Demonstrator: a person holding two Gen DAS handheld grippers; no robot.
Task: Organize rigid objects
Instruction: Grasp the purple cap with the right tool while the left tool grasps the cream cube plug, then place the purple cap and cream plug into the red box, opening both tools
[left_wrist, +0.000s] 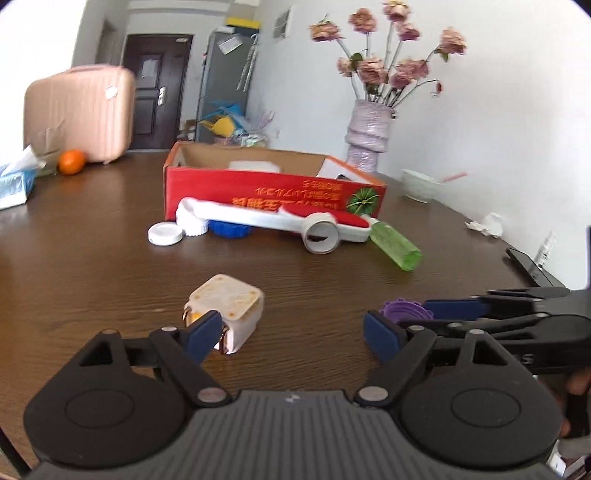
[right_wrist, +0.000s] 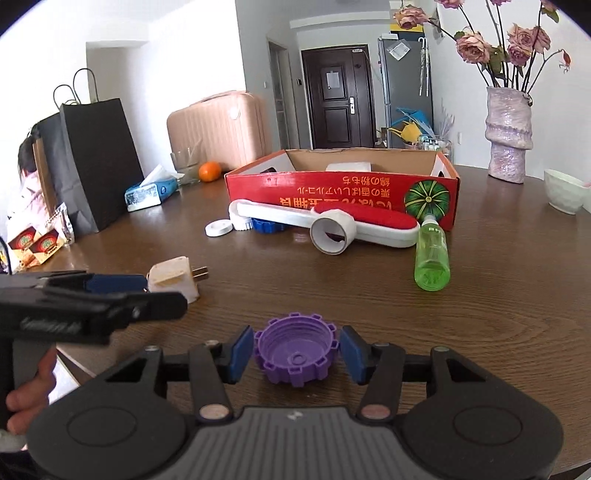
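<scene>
The purple cap is judged light, stiff and somewhat slippery; it is best taken across its notched outer rim, where the 2 blue pads can bite between the lugs. It is seen lying mouth up, threaded inside, with a small boss at its centre. It rests on the wooden table, between the spread jaws of the right gripper, neither pad touching it. The red box stands at 12 o'clock, well apart. The left gripper is released too, a cream plug adapter beside its left pad.
</scene>
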